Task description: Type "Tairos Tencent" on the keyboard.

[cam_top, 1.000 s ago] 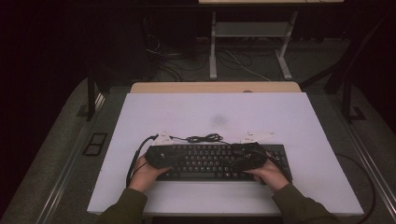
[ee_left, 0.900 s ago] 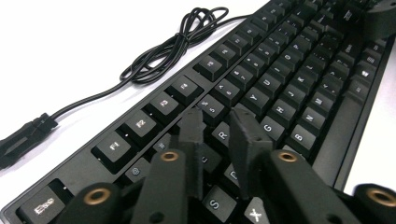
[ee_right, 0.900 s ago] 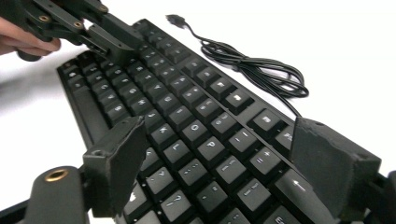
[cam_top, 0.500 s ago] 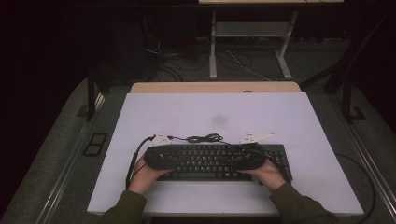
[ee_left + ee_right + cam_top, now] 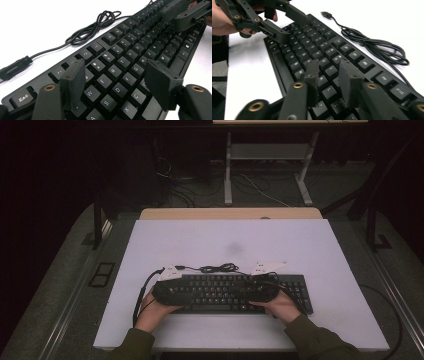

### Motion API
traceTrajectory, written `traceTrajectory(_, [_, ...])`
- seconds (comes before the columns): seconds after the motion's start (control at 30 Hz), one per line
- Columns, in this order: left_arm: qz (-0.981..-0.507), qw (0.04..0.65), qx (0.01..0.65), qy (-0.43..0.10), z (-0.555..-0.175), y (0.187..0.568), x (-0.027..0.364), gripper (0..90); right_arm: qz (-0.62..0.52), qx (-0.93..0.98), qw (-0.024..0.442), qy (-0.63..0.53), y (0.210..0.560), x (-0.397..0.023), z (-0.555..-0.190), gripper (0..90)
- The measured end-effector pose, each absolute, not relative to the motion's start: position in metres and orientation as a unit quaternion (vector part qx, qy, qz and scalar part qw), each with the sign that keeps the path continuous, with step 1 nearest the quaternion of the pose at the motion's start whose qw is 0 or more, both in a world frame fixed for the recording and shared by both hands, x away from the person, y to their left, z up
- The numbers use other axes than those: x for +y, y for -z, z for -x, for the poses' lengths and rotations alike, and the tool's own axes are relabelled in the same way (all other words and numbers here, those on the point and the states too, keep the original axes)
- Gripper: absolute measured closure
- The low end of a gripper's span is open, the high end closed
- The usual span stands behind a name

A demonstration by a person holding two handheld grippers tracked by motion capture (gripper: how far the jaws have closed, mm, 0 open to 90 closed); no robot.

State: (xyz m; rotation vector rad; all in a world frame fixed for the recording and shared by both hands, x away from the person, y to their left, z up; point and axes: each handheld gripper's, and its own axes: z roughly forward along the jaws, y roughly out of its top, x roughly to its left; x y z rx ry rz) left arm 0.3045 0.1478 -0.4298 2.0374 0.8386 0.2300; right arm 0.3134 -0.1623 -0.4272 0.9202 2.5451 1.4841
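Hovering over the black full-size plastic keyboard (image 5: 235, 291) near the white table's (image 5: 225, 240) front edge, the person is working keys: left gripper (image 5: 115, 75) jaws have just been opening, nothing between; right gripper (image 5: 329, 75) closing, narrowly apart over keys, its black cable (image 5: 215, 268) coiled behind, out of the way.
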Motion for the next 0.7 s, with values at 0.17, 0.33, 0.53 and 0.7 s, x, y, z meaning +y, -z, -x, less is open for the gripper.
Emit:
traceTrajectory(0.17, [-0.822, 0.446, 0.341, -0.096, -0.302, 0.431, 0.15, 27.1, -0.286, 0.829, 0.015, -0.48, 0.428, -0.156, -0.313, 82.4])
traceTrajectory(0.33, [-0.82, 0.447, 0.342, -0.101, -0.298, 0.431, 0.151, 24.0, -0.271, 0.836, 0.005, -0.478, 0.428, -0.148, -0.313, 89.7])
traceTrajectory(0.53, [-0.818, 0.447, 0.347, -0.106, -0.293, 0.433, 0.155, 19.7, -0.256, 0.845, -0.009, -0.47, 0.43, -0.138, -0.313, 89.7])
traceTrajectory(0.7, [-0.819, 0.443, 0.349, -0.105, -0.289, 0.435, 0.157, 18.0, -0.245, 0.854, -0.011, -0.458, 0.434, -0.128, -0.314, 89.7])
